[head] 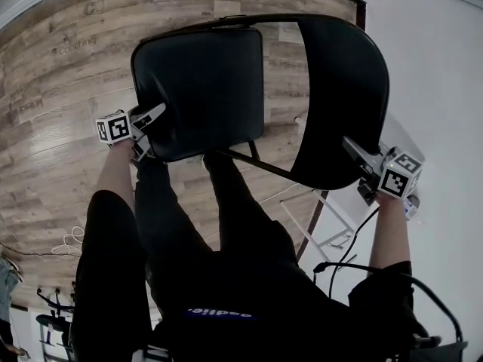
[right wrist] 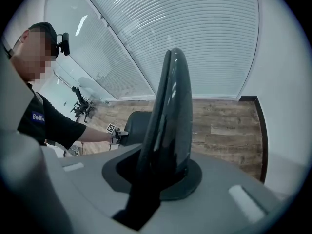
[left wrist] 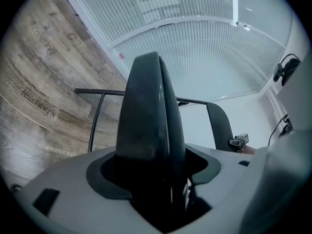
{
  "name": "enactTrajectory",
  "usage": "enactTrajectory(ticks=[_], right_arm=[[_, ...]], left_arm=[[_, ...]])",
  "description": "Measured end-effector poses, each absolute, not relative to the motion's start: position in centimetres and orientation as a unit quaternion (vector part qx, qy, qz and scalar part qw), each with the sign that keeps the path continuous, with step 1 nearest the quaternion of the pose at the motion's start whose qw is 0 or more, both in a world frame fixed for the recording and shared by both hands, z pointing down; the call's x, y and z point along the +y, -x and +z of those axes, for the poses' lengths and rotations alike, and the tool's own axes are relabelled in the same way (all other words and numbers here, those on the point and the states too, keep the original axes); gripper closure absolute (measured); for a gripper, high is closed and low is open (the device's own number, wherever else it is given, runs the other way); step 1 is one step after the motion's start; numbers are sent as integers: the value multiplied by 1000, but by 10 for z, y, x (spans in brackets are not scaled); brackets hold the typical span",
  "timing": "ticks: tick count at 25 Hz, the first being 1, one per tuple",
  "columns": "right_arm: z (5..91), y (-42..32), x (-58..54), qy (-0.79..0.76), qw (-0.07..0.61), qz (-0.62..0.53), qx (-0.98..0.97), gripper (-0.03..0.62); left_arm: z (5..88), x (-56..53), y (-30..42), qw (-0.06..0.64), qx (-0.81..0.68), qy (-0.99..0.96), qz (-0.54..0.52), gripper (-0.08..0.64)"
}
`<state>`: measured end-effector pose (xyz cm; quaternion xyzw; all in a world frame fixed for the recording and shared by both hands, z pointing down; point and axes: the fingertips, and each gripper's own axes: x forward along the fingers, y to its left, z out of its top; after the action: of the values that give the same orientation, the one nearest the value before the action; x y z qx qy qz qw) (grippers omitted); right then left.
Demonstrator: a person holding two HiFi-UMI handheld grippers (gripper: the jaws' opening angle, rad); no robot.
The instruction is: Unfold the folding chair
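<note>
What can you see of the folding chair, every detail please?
The folding chair is black: a padded-looking seat with rounded corners, a glossy curved backrest and thin dark frame tubes. It is partly opened, seat and backrest spread apart over the wood-look floor. The seat's edge stands between the left gripper's jaws, with a sliver of gap on one side. The right gripper is clamped on the backrest's edge.
</note>
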<state>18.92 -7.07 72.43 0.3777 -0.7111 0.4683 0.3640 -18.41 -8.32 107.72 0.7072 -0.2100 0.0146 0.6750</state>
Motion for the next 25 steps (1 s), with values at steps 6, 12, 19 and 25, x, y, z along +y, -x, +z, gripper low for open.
enactTrajectory(ticks=[6,12,19,25], right_arm=[[726,-190,-72,-379,366,465,-712,514],[727,-191,-72,-387,372,462,-706,505],[730,-194,-66,-388,371,465,-704,502],[731,-205,-64,-403,385,460,-691,477]], left_arm=[[1078,-83,187,666,-235,-708,23,249],[1067,-81,216,624,-328,-699,119,192],[975,-24,226,583,-320,-719,202,192],[871,8,204,560,-309,-740,209,192]])
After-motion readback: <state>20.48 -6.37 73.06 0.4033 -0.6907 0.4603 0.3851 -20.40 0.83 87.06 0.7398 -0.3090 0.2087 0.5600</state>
